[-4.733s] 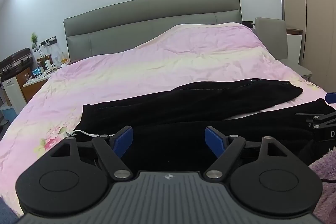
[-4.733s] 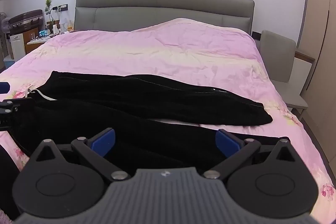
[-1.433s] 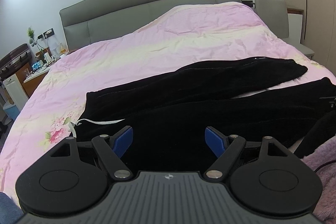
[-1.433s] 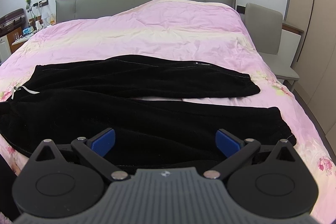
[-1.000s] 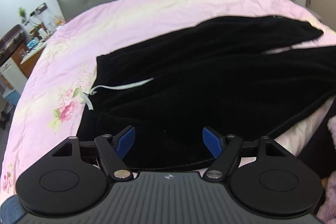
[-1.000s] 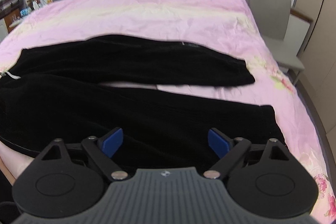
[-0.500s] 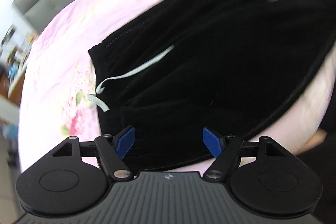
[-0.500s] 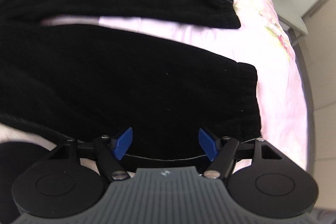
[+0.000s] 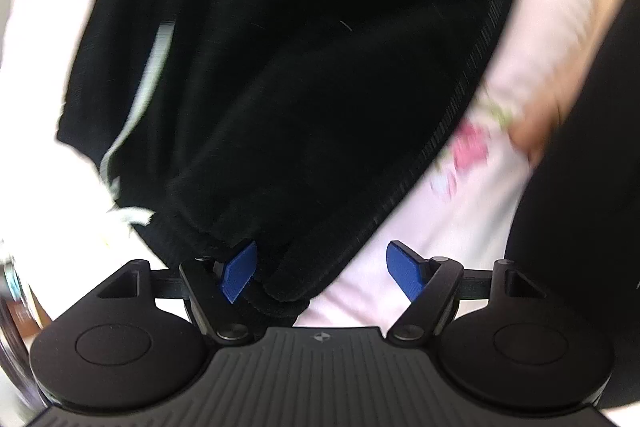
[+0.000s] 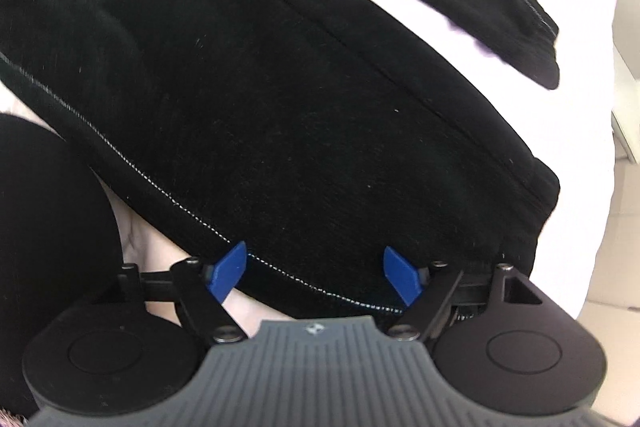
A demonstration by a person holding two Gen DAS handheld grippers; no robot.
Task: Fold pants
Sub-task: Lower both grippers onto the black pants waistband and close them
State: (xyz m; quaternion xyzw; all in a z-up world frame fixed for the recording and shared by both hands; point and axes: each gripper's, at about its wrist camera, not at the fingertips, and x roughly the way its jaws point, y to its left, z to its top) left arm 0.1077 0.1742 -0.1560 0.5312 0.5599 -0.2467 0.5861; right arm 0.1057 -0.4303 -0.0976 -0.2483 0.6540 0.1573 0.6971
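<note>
On the pink flowered bedspread (image 9: 472,227) the black pants (image 10: 280,87) lie spread, legs apart. The left tool (image 9: 322,269) points down at the waistband corner near the white drawstring (image 9: 132,131), jaws wide, fabric edge between them, unpinched. The right tool (image 10: 314,273) has just been widening its jaws, open over the near leg's stitched seam, gripping nothing.
</note>
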